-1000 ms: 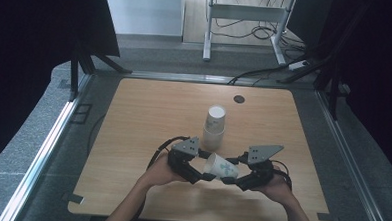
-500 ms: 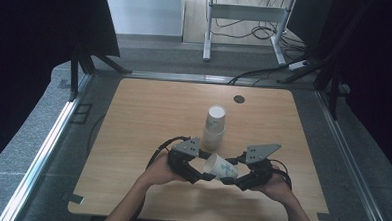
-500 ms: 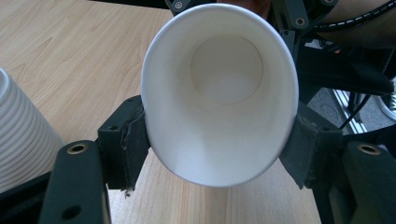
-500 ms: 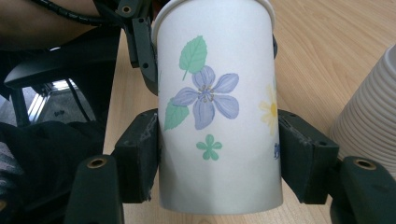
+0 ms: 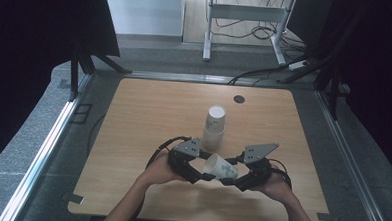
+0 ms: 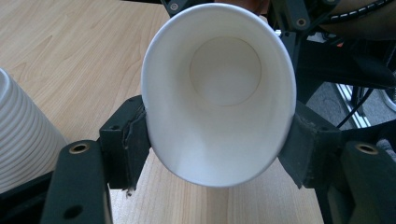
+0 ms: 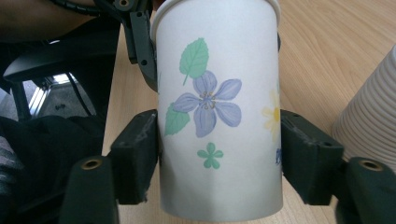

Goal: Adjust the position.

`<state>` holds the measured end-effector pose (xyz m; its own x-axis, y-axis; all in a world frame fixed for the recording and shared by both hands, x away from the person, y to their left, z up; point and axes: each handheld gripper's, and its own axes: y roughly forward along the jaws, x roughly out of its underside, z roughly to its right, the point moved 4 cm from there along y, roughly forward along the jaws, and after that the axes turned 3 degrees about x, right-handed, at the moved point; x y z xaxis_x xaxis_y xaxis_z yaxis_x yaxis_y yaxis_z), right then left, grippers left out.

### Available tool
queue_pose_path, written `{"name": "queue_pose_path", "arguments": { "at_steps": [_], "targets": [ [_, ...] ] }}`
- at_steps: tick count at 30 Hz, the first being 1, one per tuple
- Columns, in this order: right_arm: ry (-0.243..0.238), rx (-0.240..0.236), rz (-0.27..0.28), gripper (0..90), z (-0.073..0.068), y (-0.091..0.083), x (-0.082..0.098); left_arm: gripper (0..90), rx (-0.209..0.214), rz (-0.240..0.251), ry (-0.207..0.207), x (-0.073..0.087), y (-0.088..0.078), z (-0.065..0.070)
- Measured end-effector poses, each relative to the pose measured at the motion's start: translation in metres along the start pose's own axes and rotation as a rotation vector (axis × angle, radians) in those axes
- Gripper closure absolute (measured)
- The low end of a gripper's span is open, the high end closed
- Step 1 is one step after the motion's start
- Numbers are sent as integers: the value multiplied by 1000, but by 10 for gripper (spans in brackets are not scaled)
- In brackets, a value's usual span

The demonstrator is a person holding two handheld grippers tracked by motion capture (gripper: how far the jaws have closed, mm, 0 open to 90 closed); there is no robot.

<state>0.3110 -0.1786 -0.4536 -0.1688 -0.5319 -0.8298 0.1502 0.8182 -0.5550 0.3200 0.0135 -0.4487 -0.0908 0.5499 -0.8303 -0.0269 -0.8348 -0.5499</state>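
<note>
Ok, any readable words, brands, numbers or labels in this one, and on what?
None readable.
The paper cup held between both grippers carries printed flowers and leaves, no lettering.
The stack of cups shows a faint blurred print, too small to read.

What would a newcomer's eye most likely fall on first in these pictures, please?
Probably the flowered paper cup, lying sideways just above the near part of the table and clamped between the left gripper at its mouth and the right gripper at its base end. Right behind it stands a stack of upside-down cups, near the table's middle.
</note>
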Motion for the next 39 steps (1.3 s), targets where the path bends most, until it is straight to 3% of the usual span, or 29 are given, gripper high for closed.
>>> {"name": "queue_pose_path", "arguments": {
  "at_steps": [9,13,26,32,39],
  "targets": [
    [-23,3,-90,253,-2,-3,-5,313,-12,-72,24,-2,3,1],
    [-39,-1,-188,253,-2,0,-8,312,-21,-109,35,-5,7,2],
    [-89,-12,-337,333,-2,11,-11,311,-23,-186,65,-7,11,4],
    [-75,-19,-351,364,-3,13,-9,312,-15,-184,63,-6,12,5],
    [-59,-25,-272,364,-4,8,-8,229,13,-117,27,-9,9,4]
  ]
}}
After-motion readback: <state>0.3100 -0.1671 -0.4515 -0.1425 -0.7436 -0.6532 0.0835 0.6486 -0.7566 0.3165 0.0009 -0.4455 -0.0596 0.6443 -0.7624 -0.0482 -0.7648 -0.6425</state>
